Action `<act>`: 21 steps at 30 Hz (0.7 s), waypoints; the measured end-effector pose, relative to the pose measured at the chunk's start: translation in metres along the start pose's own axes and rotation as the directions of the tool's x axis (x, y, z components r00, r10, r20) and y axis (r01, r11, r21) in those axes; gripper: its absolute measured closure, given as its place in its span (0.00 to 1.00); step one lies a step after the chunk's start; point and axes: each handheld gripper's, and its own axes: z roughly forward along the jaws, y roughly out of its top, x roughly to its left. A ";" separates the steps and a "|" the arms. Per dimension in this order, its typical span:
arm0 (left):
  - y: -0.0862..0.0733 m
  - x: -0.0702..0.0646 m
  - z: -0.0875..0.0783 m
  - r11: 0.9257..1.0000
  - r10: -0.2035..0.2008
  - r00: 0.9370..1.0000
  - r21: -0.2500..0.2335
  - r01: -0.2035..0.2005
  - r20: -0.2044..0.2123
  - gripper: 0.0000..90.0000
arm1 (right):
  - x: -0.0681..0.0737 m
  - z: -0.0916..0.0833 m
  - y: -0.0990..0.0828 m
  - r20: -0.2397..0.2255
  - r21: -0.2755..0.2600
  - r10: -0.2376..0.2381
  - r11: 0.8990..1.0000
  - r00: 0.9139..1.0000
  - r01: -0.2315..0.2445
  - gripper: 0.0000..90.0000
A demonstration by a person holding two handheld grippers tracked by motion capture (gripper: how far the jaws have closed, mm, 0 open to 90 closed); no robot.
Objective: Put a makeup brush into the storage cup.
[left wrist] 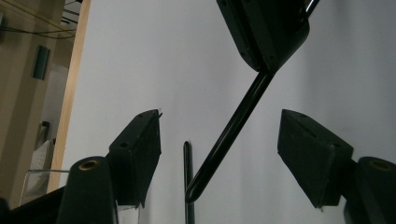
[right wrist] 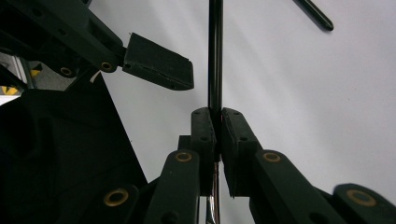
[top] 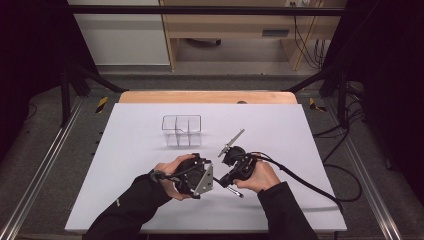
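Right gripper (top: 226, 186) clamped on a thin black rod (right wrist: 215, 60), jaws pressed tight against its shaft in the right gripper view. Rod running straight up from the jaws there, out past the top edge. In the high view, held over the near middle of the white table (top: 130, 165), right hand (top: 260, 176) wrapped round the gripper body, a short bright stub poking out near the gripper's near end.

Left gripper (left wrist: 219, 144) part open, no earlier picture to compare. In the left gripper view, 2 black pads (left wrist: 140, 149) standing apart with the bent end of the rod (left wrist: 229, 135) between them; no contact with either pad visible. Rod slanting down from the right gripper at the top of that view to a bend low in the middle. Beside it a second thin dark line, shadow or rod part: cannot tell. In the high view, left hand (top: 172, 172) just left of the right one, the 2 grippers nearly touching.

Clear divided box (top: 181, 131) farther back on the table, a little left of middle, well apart from both hands. Grey slanted bar (top: 232, 141) just beyond the right gripper; what it belongs to, cannot tell.
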 end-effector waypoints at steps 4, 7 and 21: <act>0.001 -0.002 0.003 1.000 0.024 1.000 -0.001 -0.024 0.006 0.36 | -0.001 0.001 0.000 -0.001 0.005 -0.006 1.000 1.000 0.006 0.94; 0.002 -0.003 0.004 0.999 0.045 0.999 0.006 -0.045 0.010 0.38 | -0.001 0.002 0.001 -0.005 0.012 -0.003 1.000 1.000 0.003 0.94; 0.006 -0.007 0.009 0.993 0.115 0.993 0.008 -0.115 0.022 0.53 | -0.001 0.003 0.001 -0.020 0.020 -0.007 1.000 1.000 0.007 0.94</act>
